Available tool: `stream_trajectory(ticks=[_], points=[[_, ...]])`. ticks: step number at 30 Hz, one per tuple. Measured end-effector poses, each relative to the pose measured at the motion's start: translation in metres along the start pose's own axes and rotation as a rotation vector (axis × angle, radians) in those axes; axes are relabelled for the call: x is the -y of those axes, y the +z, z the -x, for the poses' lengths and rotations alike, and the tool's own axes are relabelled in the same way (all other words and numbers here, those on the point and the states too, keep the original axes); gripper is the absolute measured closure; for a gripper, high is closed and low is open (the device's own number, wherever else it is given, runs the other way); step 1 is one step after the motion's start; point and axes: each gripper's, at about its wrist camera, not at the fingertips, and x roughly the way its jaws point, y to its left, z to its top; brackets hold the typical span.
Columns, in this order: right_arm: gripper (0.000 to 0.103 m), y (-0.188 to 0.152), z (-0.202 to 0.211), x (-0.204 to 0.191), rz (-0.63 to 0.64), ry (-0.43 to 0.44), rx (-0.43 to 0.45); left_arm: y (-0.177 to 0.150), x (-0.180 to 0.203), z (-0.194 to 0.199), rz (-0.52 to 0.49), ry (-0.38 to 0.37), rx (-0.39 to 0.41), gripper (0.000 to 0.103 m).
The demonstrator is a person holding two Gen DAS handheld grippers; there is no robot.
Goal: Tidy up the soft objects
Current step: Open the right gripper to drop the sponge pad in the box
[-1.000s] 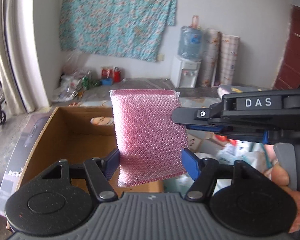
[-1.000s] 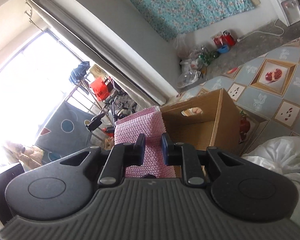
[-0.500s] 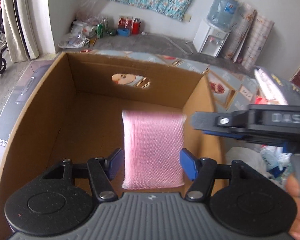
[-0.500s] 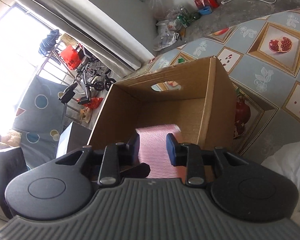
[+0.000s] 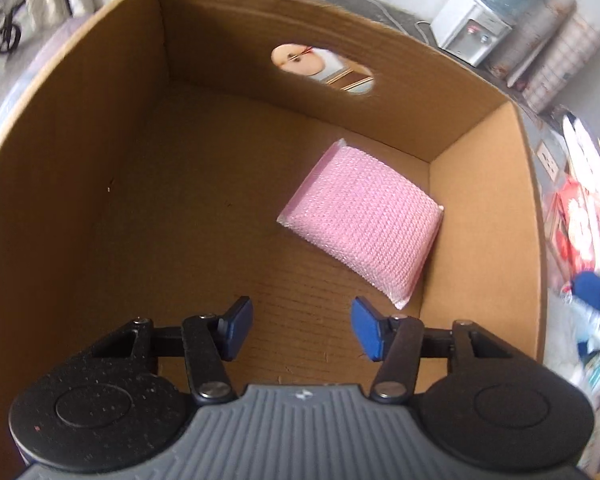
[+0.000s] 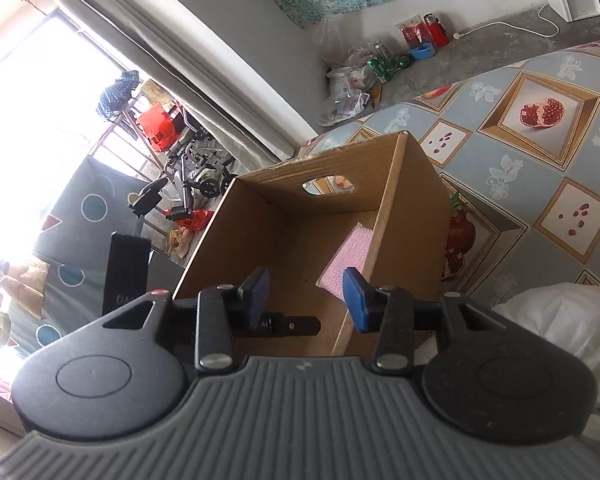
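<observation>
Covering the surface [image 6: 540,92] is a blue-grey cloth printed with framed pomegranates, and on it stands an open cardboard box [image 5: 80,160], the biggest thing in play, with an oval hand-hole cut in its far wall. A crumpled white plastic bag [image 6: 560,320] lies on the cloth just beside the box, on its right side.

Inside the box, the pink scrub sponge [image 5: 362,220] lies flat on the cardboard floor, set at a slant, close against the right-hand wall and near the far right corner; from the right wrist view only a strip of it [image 6: 348,258] shows past the box's near edge. Nothing touches it.

Both tools hang above the box. The left gripper [image 5: 300,330] points down into it, its blue-padded jaws spread wide with only bare cardboard floor between them, near the sponge but apart from it. The right gripper [image 6: 306,296] sits over the near rim, jaws likewise spread and holding nothing, with the left tool's dark body showing between them.
</observation>
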Motion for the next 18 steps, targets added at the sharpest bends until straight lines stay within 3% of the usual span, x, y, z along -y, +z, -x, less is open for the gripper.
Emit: stream_trajectory(ticks=[3,6,11,18], points=[[0.062,-0.004,0.01,0.006,-0.009,0.007,0.018,0.012,-0.008,-0.003,0.087,-0.027,-0.029,0.051],[0.062,-0.008,0.015,0.013,-0.019,0.006,0.031,0.02,-0.005,-0.004,0.111,-0.024,-0.03,0.051],[0.062,-0.01,0.019,0.024,-0.038,-0.003,0.037,0.037,-0.002,-0.027,0.21,-0.089,-0.119,0.052],[0.062,-0.01,0.021,0.036,-0.063,-0.015,0.044,0.056,0.004,-0.049,0.275,-0.123,-0.135,0.052]])
